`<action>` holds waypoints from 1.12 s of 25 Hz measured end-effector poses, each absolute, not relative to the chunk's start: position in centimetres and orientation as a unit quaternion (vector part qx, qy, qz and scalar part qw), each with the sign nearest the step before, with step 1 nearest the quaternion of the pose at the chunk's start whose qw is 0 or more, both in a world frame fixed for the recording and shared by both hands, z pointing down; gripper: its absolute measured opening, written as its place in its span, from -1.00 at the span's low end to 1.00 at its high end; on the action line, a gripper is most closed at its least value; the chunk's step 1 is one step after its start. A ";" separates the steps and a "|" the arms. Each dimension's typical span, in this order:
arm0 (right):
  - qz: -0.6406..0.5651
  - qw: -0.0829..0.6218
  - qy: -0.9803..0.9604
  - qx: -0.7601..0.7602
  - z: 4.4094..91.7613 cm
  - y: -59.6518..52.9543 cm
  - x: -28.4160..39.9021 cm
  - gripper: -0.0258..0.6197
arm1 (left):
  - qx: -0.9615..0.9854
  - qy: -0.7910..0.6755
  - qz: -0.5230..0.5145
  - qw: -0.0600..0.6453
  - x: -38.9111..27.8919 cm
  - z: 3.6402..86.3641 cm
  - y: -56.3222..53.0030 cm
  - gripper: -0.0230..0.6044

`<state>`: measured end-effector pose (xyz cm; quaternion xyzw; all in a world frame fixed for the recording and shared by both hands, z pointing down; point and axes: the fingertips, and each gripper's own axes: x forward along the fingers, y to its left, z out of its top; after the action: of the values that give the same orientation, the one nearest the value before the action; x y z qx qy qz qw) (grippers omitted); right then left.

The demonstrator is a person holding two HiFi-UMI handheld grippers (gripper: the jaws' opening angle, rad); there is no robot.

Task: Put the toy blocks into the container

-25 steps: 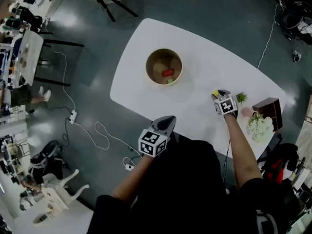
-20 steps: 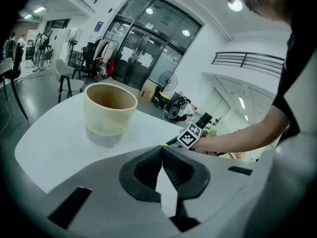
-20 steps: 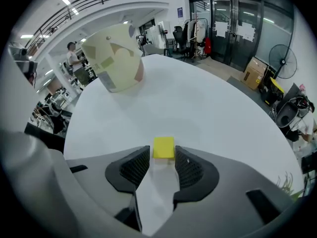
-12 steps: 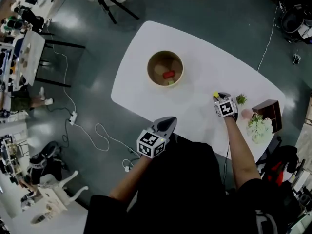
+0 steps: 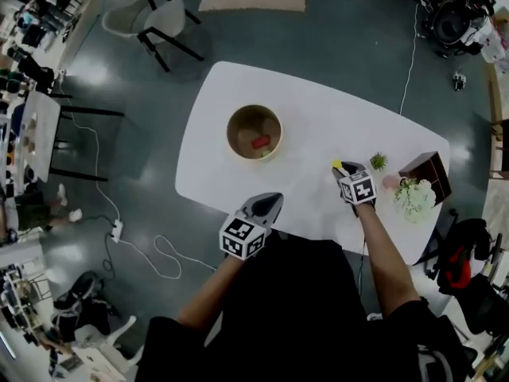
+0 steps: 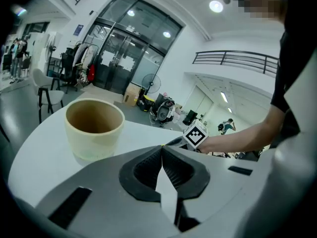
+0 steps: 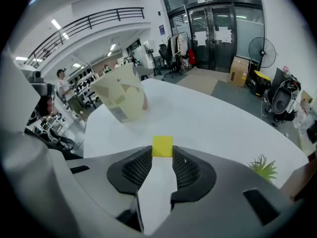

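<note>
The round container on the tabletop already holds a red block and a greenish piece. The right hand-held gripper, whose jaws have just been closing, grasps a yellow block well apart from the container, still to be delivered. The left hand-held gripper is clenched on nothing.

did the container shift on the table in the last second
No. The container keeps its place on the table, with the same gap to the table's left edge and to the small plant. Only the head camera moved.
</note>
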<state>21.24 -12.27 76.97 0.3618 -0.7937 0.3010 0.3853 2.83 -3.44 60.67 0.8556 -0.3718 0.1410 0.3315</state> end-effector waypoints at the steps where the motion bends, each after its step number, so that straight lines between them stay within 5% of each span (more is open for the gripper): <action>1: 0.299 0.382 -0.794 0.368 76.2 -12.3 21.1 -0.55 | 0.860 -0.366 0.140 0.326 2.6 60.3 -4.0 -0.92; 28: 0.170 0.380 -0.832 0.367 62.1 -17.5 2.6 -0.55 | 0.901 -0.329 0.069 0.274 -10.0 56.7 -8.6 -0.92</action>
<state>2.61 -17.52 62.11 0.3665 -0.8324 0.1697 0.3795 -10.03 -8.57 56.70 0.9010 -0.3291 0.0685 0.2743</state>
